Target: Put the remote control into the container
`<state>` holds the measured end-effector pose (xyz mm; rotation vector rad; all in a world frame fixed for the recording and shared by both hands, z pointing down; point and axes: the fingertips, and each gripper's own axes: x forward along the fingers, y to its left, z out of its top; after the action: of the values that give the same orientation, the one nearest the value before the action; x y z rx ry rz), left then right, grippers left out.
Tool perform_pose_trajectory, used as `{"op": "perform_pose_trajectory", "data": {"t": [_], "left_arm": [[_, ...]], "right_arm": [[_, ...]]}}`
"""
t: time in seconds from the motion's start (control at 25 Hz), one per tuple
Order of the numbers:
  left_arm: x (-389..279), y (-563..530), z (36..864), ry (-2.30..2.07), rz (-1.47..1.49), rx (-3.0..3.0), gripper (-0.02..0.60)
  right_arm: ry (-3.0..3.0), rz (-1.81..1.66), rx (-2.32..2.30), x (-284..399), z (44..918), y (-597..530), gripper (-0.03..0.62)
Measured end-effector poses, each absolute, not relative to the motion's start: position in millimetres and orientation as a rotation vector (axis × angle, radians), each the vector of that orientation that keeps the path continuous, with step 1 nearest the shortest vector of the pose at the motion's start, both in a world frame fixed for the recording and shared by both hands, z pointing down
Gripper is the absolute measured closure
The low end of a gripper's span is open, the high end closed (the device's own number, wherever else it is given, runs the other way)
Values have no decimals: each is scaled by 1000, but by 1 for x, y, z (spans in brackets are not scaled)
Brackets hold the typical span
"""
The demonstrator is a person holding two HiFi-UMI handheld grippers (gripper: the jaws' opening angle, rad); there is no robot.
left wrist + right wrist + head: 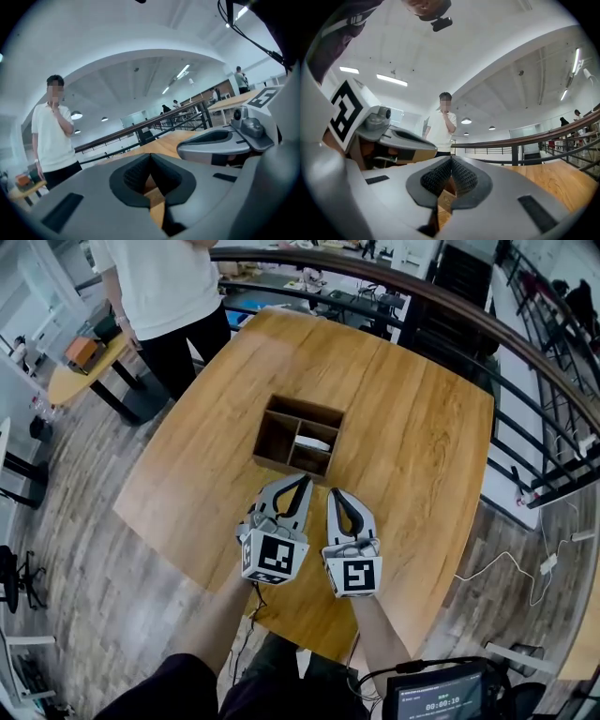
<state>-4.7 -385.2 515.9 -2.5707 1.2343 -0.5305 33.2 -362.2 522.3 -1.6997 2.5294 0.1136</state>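
Observation:
A dark brown wooden container (277,434) with several compartments stands in the middle of the wooden table (422,446). A white remote control (313,442) lies in its right-hand compartment. My left gripper (302,483) and right gripper (334,493) hover side by side just in front of the container, both pointing at it. In the left gripper view the jaws (150,157) meet at the tips with nothing between them. The right gripper (451,160) also has its tips together in its own view, and it holds nothing.
A person in a white shirt (167,282) stands at the table's far left corner. A dark railing (459,310) curves behind the table. A small round table (82,371) is at the left, cables (525,563) lie on the floor at the right.

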Motion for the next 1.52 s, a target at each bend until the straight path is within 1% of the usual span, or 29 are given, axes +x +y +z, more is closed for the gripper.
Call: {"op": "perform_pose_trajectory", "data": {"t": [0.12, 0.36, 1.04, 1.52], "left_arm": [[-10, -375, 526, 1294, -429, -2651, 572], [-11, -365, 511, 1310, -329, -2677, 572], [-18, -273, 359, 1352, -170, -2686, 572], [-27, -222, 319, 1322, -90, -2647, 572]], "right_arm": [[2500, 128, -1672, 28, 514, -358, 577], [2511, 150, -1667, 28, 505, -350, 577], [2564, 219, -1677, 26, 356, -264, 577], [2550, 285, -1652, 10, 317, -210, 577]]}}
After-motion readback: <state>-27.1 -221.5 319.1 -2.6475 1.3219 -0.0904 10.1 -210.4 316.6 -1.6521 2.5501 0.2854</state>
